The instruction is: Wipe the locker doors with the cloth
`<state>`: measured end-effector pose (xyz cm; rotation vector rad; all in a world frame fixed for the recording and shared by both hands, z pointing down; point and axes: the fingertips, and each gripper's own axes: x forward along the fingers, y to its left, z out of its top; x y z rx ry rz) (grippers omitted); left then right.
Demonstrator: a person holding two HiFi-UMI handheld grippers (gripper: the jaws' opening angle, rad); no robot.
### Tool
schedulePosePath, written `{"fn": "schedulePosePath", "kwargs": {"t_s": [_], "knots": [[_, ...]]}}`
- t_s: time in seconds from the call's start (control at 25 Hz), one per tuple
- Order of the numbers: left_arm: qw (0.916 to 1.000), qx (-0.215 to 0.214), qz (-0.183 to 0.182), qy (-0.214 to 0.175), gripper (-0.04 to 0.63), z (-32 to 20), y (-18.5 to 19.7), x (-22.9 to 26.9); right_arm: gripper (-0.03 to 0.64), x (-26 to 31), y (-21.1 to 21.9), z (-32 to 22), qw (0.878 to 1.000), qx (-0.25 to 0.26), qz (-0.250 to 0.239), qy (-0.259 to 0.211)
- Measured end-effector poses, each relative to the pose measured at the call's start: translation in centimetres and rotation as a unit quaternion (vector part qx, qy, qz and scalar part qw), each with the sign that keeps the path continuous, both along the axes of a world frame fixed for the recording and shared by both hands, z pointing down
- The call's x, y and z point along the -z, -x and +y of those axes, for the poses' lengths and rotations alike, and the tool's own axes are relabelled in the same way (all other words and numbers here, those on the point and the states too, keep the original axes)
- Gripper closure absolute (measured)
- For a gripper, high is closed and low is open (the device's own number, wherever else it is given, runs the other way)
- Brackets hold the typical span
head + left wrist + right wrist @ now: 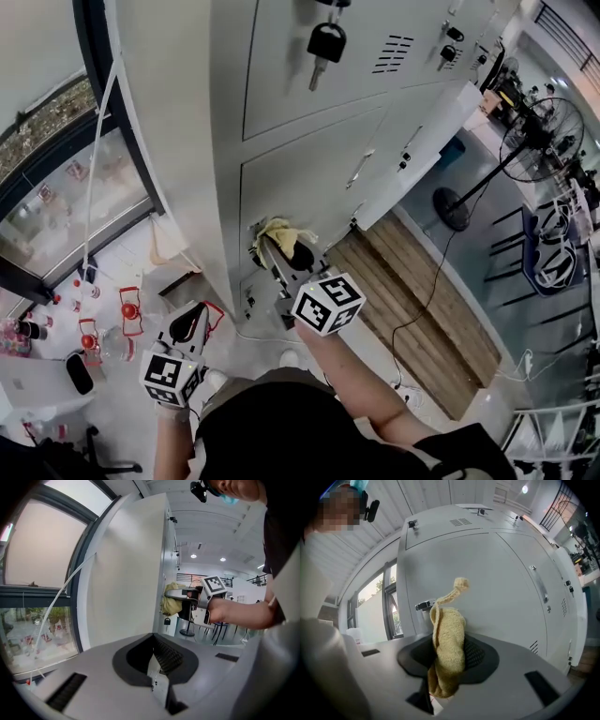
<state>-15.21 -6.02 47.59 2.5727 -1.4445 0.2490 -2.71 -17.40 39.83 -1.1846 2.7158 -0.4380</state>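
Currently: right gripper (pixel 447 670) clamped on yellow cloth (pixel 448 641), apparently pressed at lower locker door (pixel 309 173); left gripper (pixel 157 670) closed, empty, near left. Cloth likely soft, light, floppy; best held by bunched middle.

Count: one cloth (pixel 281 230), one standing fan (pixel 542 141), two grippers, left gripper (pixel 192 319) and right gripper (pixel 274 246). Locker doors (pixel 309 178): three clear, possibly more past the edge.

Head view looks steeply down the lockers (pixel 309 178) from above; left gripper view, low beside their side wall, faces across — sharing the right gripper (pixel 174 594) and cloth (pixel 169 604); right gripper view faces the doors (pixel 497 583) closely.
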Motion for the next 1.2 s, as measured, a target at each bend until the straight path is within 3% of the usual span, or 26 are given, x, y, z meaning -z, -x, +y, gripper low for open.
{"fn": "schedulePosePath", "kwargs": {"t_s": [0.28, 0.72, 1.2], "knots": [[0.9999, -0.013, 0.004, 0.01, 0.586, -0.2, 0.7, 0.2, 0.488, 1.6, 2.6, 2.0, 1.0, 0.003, -0.011, -0.015], [0.9993, -0.032, 0.0, 0.019, 0.586, -0.6, 0.9, -0.7, 0.488, 1.2, 2.4, 2.6, 0.999, -0.02, -0.033, -0.016], [0.9988, -0.042, -0.005, 0.023, 0.586, -1.7, -0.3, -1.0, 0.488, 0.0, 2.9, 3.7, 0.999, 0.0, -0.048, -0.009]]}}
